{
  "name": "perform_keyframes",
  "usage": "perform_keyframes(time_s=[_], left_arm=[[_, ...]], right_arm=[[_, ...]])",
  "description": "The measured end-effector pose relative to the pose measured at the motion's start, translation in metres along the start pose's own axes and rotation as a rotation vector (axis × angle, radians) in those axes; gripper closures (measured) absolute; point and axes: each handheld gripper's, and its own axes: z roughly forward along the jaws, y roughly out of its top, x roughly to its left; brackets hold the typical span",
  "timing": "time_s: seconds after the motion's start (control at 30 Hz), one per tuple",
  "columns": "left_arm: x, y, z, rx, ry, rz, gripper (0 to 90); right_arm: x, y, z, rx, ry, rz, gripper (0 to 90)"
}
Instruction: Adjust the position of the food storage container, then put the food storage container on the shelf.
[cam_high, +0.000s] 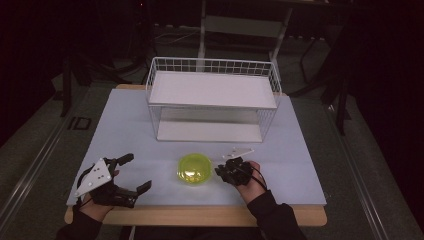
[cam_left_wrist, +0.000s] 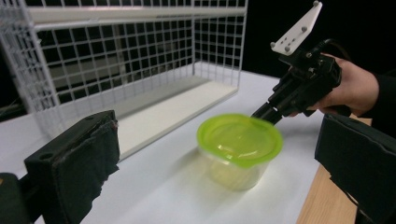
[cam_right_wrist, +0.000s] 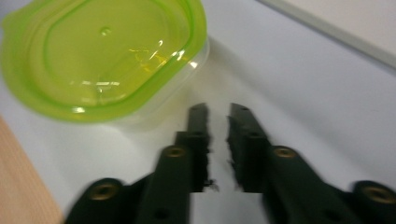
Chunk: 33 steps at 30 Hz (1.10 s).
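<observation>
Green-lidded tub sits just beside right tongs, seemingly untouched.

1. The tabletop is a pale, matte sheet laid on a wooden board whose edge shows along the near side.
2. A white wire shelf rack stands on the far half of the tabletop, with an upper and a lower white board.
3. A clear container with a lime-green lid sits on the near half, in front of the rack and apart from it.
</observation>
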Motion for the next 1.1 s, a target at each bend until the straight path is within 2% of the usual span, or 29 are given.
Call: perform_keyframes(time_s=[0.1, 0.13, 0.17, 0.23, 0.33, 0.47, 0.5, 0.57, 0.63, 0.7, 0.73, 0.8, 0.87, 1.0, 1.1], left_arm=[[-0.002, 0.002, 0.002, 0.019, -0.028, -0.032, 0.6], [-0.003, 0.003, 0.003, 0.039, -0.028, -0.028, 0.6], [-0.004, 0.003, 0.003, 0.054, -0.027, -0.022, 0.6], [-0.007, 0.006, 0.004, 0.072, -0.041, -0.036, 0.6], [-0.013, 0.013, 0.005, 0.065, -0.072, -0.047, 0.6], [-0.017, 0.022, 0.007, 0.073, -0.137, -0.071, 0.6], [-0.017, 0.023, 0.008, 0.082, -0.141, -0.077, 0.6], [-0.018, 0.028, 0.012, 0.103, -0.152, -0.085, 0.6], [-0.018, 0.032, 0.015, 0.112, -0.151, -0.082, 0.6], [-0.019, 0.037, 0.018, 0.125, -0.151, -0.075, 0.6], [-0.019, 0.04, 0.02, 0.131, -0.156, -0.075, 0.6], [-0.019, 0.046, 0.025, 0.149, -0.165, -0.072, 0.6], [-0.02, 0.052, 0.03, 0.171, -0.158, -0.056, 0.6], [-0.02, 0.06, 0.043, 0.204, -0.16, -0.077, 0.6], [-0.019, 0.059, 0.054, 0.226, -0.155, -0.084, 4.2]], right_arm=[[0.001, -0.003, -0.014, -0.042, -0.025, -0.018, 53.0], [0.003, -0.005, -0.02, -0.058, -0.053, -0.032, 49.4], [0.003, -0.006, -0.025, -0.079, -0.056, -0.036, 44.3], [0.005, -0.008, -0.035, -0.12, -0.052, -0.023, 34.7], [0.007, -0.008, -0.049, -0.158, -0.034, -0.026, 20.1], [0.011, -0.001, -0.067, -0.214, 0.002, -0.025, 15.4], [0.012, 0.001, -0.07, -0.217, -0.001, -0.025, 13.3], [0.015, 0.006, -0.076, -0.245, 0.025, -0.019, 13.2], [0.017, 0.01, -0.082, -0.269, 0.023, -0.016, 12.1], [0.018, 0.015, -0.085, -0.275, 0.042, -0.029, 11.5], [0.019, 0.018, -0.086, -0.278, 0.025, -0.03, 12.6], [0.018, 0.024, -0.087, -0.248, 0.015, -0.041, 15.5], [0.017, 0.028, -0.086, -0.269, 0.009, -0.051, 17.8], [0.011, 0.036, -0.082, -0.268, 0.065, -0.052, 16.9], [0.009, 0.04, -0.076, -0.266, 0.076, -0.048, 14.3]])
